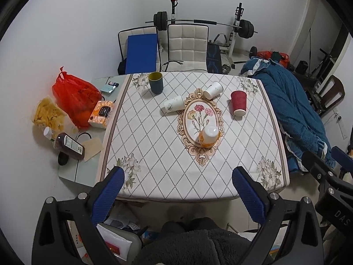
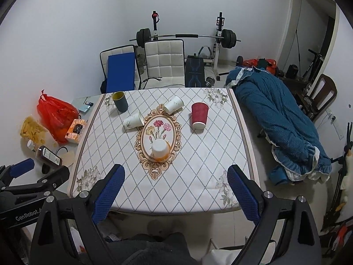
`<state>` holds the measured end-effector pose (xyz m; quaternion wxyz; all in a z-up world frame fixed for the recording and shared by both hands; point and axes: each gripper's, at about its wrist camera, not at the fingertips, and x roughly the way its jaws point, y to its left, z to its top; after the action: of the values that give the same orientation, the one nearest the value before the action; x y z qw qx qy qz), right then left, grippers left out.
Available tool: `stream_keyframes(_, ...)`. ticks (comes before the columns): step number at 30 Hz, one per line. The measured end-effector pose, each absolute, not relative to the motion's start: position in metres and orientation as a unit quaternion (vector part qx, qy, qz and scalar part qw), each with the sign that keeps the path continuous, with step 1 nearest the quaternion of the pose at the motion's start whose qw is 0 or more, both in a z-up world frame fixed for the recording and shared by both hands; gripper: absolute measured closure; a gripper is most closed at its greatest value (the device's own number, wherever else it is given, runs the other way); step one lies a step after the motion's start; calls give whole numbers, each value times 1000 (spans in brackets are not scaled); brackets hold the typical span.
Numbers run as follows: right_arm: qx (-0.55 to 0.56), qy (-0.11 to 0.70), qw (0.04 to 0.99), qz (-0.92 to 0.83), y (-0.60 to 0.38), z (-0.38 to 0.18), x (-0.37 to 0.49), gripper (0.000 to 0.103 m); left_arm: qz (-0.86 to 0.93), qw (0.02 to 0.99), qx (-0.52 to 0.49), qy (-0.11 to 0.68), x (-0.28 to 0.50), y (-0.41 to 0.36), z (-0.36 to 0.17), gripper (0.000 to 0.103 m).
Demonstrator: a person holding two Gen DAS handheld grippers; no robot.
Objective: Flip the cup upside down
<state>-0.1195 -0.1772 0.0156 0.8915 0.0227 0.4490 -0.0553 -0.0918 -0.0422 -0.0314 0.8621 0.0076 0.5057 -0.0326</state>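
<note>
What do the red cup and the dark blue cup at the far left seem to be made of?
Red cup: looks like paper with a ribbed, matte sleeve and a rolled rim, standing mouth down. Dark blue cup: probably plastic, maybe ceramic; smooth thick wall with an olive-yellow inside, upright. The pictures cannot settle it.

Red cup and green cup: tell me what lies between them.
Two white paper cups on their sides lie between the red cup and green cup: one nearer the red, one nearer the green. Both views show it.

Even, cool indoor light fills both views; shadows under the cups are soft. Strong fisheye bending and black vignette mark all 4 corners; focus is sharp.
</note>
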Motion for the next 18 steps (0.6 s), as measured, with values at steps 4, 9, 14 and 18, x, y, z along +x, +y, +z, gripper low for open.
stream_keyframes(4, 22, 450, 891, -54, -177, 15, -120, 7, -32, 862, 7, 506, -91, -44, -31, 3)
stream_keyframes(9, 23, 452, 890, -53, -181, 13, -123, 7, -31, 861, 7, 508, -91, -46, -31, 3)
stream_keyframes(14, 23, 453, 890, -51, -181, 13, -124, 7, -32, 861, 10, 508, -92, -45, -30, 3)
stream_keyframes(18, 24, 454, 889, -50, -183, 10, -124, 7, -31, 861, 9, 508, -91, -46, -30, 3)
